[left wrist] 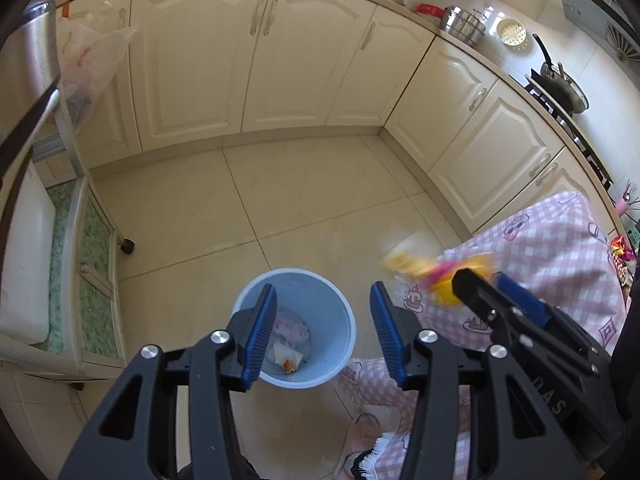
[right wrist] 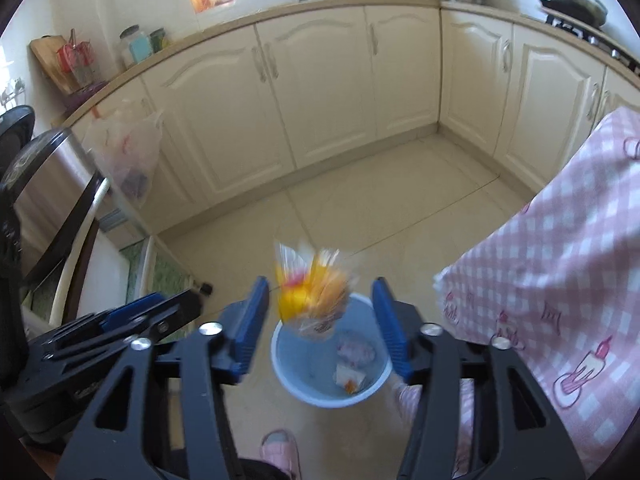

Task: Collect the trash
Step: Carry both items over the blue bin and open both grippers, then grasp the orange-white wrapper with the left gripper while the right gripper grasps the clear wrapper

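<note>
A light blue bin stands on the tiled floor and holds a few wrappers. My left gripper is open and empty above it. My right gripper is open above the bin. A blurred yellow and orange wrapper is in the air between the right jaws, touching neither, just over the bin's rim. In the left wrist view the same wrapper shows beside the right gripper.
Cream cabinets line the back and right. A wheeled trolley stands at the left, with a plastic bag hanging above. The person's pink checked clothing and slipper are near the bin.
</note>
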The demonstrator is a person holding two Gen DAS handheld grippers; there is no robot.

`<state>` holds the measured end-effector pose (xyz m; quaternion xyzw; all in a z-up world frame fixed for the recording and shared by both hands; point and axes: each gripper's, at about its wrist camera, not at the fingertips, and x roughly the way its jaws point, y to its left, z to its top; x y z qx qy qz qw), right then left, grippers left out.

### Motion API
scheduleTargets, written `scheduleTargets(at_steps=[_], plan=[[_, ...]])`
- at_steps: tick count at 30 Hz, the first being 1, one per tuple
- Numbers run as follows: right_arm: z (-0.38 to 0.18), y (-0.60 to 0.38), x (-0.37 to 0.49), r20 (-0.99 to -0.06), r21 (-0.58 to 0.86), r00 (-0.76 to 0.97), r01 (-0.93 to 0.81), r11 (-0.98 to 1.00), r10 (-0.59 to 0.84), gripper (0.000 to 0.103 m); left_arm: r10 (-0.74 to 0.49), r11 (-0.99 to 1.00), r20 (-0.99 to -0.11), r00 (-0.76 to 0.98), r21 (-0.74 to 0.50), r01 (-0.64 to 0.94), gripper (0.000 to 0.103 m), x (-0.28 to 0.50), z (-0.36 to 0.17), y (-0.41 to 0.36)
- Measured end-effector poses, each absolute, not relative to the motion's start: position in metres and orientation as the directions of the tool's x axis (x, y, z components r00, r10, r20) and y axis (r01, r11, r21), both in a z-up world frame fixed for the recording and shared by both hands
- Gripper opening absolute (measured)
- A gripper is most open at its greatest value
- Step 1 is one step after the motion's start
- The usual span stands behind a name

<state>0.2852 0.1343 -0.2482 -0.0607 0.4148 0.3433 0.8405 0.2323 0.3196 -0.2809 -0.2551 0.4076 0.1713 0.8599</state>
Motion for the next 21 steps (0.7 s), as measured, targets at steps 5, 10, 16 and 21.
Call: scheduleTargets(at_steps=[5,10,16,21], plan=[[-0.237,0.123,0.282,-0.729,0.182,0.430,-0.628,0.757,0.532,0.055,0.078,0.821,-0.768,0.635,-0.312,-0.479,0.048,0.229,-0.264,0.312],[-0.214,0.092,0.273,-0.698,0.138,0.508,-0.597,0.790,0.505,0.055,0.064,0.846,-0.746,0.662,-0.311,-0.432,0.048,0.230,-0.243,0.287],[-0.175,0.033,0.263,-0.634,0.132,0.604,-0.531,0.837,0.483,0.056,0.030,0.894,-0.699,0.714,-0.301,-0.332,0.048,0.234,-0.204,0.232],[-0.144,-0.027,0.250,-0.572,0.114,0.695,-0.460,0.881,0.437,0.059,-0.022,0.934,-0.651,0.759,-0.284,-0.217,0.054,0.240,-0.170,0.172]])
